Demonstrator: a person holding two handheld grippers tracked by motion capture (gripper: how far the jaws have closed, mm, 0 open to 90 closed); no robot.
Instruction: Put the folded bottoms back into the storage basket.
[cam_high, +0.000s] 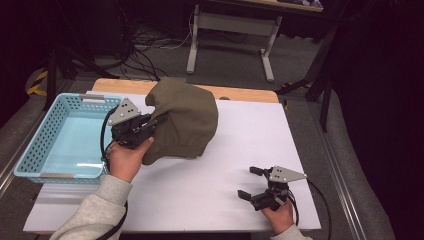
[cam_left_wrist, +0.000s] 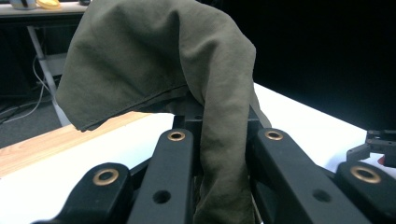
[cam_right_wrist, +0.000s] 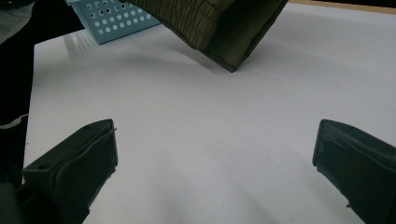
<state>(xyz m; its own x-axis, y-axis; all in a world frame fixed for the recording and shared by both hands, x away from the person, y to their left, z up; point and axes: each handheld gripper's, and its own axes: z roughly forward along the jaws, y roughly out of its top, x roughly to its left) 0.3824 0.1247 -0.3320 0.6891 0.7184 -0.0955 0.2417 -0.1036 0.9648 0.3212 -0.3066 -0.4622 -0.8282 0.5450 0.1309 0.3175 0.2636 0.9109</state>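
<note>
One olive cloth, one blue basket, two grippers

Near right, the right gripper (cam_high: 256, 183) rests on the white tabletop (cam_high: 220, 190), fingers spread – farther left, the left gripper (cam_high: 150, 123) pinches the olive cloth (cam_high: 182, 120), whose folds hide its fingertips, beside the blue basket (cam_high: 60, 137).

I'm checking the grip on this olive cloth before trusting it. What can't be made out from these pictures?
- Left gripper pads: in the high view and the left gripper view the olive cloth drapes over them.
- Cloth's upper part: cut off by the top edge in the right gripper view.
- Blue basket far-side floor: the cloth hides it, high view.
</note>
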